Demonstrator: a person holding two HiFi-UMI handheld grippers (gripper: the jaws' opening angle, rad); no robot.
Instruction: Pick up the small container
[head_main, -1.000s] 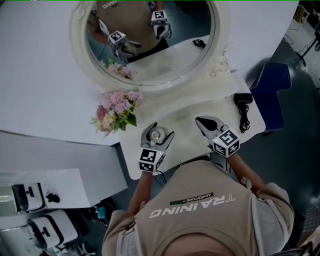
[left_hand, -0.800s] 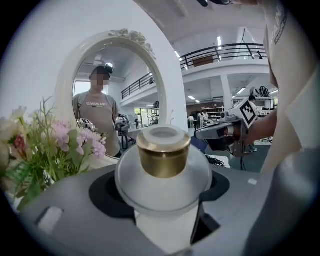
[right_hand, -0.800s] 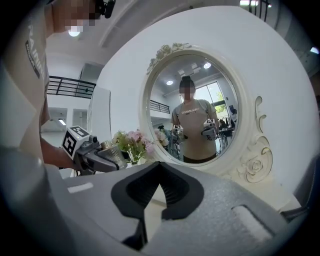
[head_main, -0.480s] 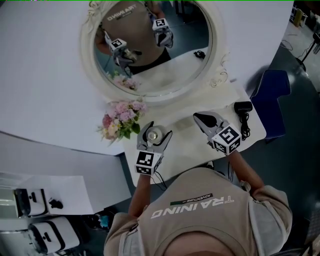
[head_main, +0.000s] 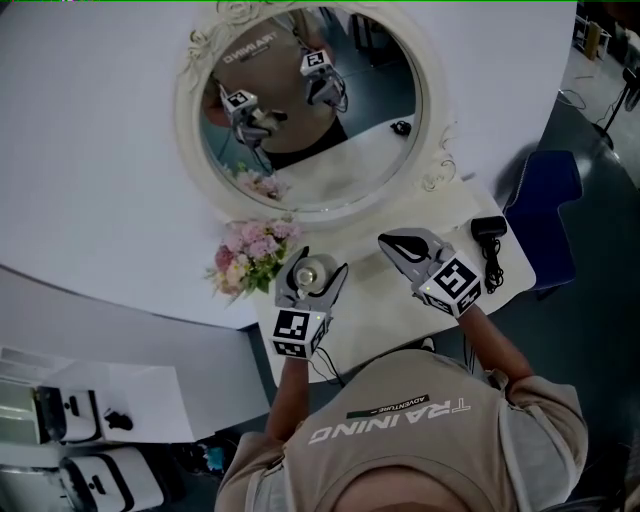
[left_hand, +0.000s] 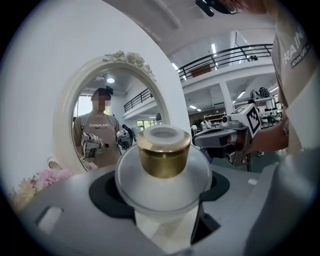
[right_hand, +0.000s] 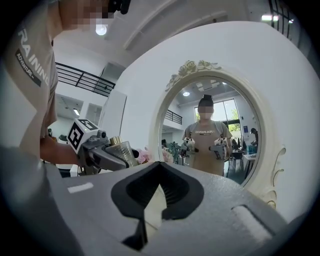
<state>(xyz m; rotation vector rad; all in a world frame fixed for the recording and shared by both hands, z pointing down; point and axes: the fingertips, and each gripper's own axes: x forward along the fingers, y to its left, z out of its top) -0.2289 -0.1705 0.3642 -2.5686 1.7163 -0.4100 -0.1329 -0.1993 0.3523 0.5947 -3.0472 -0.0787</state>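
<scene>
Before the mirror (head_main: 360, 150), the left gripper (head_main: 316, 268) grasps the small container (left_hand: 164, 165) round its body. It seems light, smooth glass, maybe slippery. The right gripper (right_hand: 159, 172) is clenched and empty.

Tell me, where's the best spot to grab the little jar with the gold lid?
Grip the little jar round its wide clear body, under the gold lid, coming in level from the side. It stands upright and the lid is narrower. The left gripper holds it so.

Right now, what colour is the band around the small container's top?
A shiny gold band on the frosted small container; it shows clearest in the left gripper view.
</scene>
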